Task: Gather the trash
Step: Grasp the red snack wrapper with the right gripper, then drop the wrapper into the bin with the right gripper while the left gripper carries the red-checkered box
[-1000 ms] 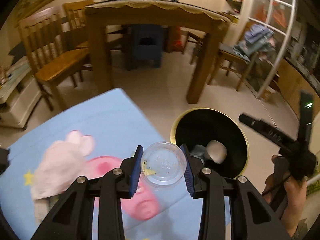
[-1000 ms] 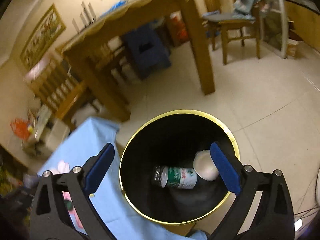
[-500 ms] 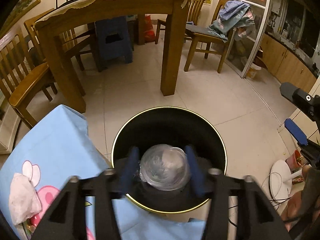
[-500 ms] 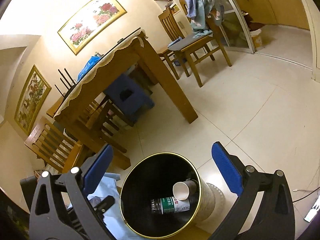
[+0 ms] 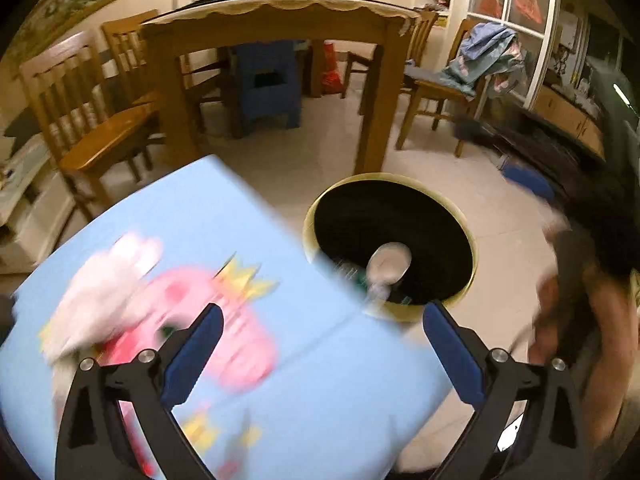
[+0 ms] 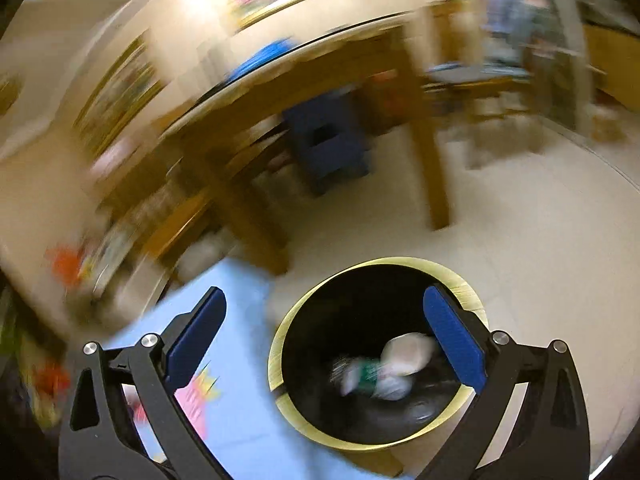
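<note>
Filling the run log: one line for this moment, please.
left hand-held gripper open, empty | right hand-held gripper open, empty | bin holds cup, bottle

A crumpled tissue [image 5: 108, 280] lies on the blue cartoon-print tablecloth [image 5: 320, 380].

Motion blur smears the bin's contents [image 6: 380, 372] and the white wad [image 5: 108, 280] on the cloth.
</note>
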A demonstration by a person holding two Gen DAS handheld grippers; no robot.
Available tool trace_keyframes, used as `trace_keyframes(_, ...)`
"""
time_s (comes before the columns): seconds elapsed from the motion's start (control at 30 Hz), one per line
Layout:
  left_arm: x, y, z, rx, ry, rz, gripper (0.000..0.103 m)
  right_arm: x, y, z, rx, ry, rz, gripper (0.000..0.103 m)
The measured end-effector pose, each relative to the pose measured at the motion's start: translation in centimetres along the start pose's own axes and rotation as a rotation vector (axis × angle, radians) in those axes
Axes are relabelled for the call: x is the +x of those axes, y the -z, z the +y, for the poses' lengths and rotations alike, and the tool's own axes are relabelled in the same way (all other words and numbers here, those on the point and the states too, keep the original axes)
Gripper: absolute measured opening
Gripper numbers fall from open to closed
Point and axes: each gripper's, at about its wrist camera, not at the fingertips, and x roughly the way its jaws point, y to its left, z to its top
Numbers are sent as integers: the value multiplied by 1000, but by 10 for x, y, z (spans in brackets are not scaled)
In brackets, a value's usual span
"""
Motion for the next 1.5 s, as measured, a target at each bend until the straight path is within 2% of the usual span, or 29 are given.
trace_keyframes(0.03,-15,19,15,-10,-23,-3,96,11,9,23,-60,-103,67,97)
trace_keyframes(0.13,-51,54,55,-49,-103,-29,96,32,40,85,-182,-311,230,97)
trace_keyframes(0.27,-99,101,131,-144,-318,-78,96,41,99,162,-300,-512,415,95)
trace_keyframes(0.33,-115,122,171,-213,-398,-80,96,45,131,195,-327,-577,502,82)
trace_keyframes(0.4,-128,139,204,-291,-441,-78,96,50,152,217,-369,-563,539,69)
trace_keyframes(0.47,-138,151,230,-362,-441,-81,96,58,165,235,-403,-509,561,68)
trace_keyframes(0.53,-148,161,251,-419,-434,-99,96,66,175,245,-369,-526,593,63)
trace_keyframes(0.6,-153,171,265,-441,-427,-109,96,72,182,247,-374,-496,613,62)
trace_keyframes(0.7,-155,177,266,-439,-411,-118,96,82,194,257,-408,-445,615,58)
trace_keyframes(0.77,-155,183,263,-425,-396,-121,96,83,200,262,-433,-419,615,39)
trace_keyframes(0.8,-153,183,260,-415,-388,-121,96,83,202,265,-442,-422,627,26)
trace_keyframes(0.9,-148,179,250,-368,-349,-121,96,72,204,272,-494,-401,601,20)
trace_keyframes(1.07,-131,158,215,-235,-277,-117,96,54,182,263,-458,-385,523,19)
trace_keyframes(1.13,-120,147,201,-187,-227,-106,96,47,168,248,-433,-377,500,19)
trace_keyframes(1.23,-101,135,187,-140,-197,-86,96,47,156,222,-402,-373,493,19)
trace_keyframes(1.4,-67,113,164,-4,-244,-52,93,48,154,185,-337,-394,483,19)
trace_keyframes(1.43,-60,111,158,30,-263,-40,91,50,153,179,-322,-398,479,19)
trace_keyframes(1.5,-44,108,145,108,-348,-19,90,52,150,172,-300,-405,476,19)
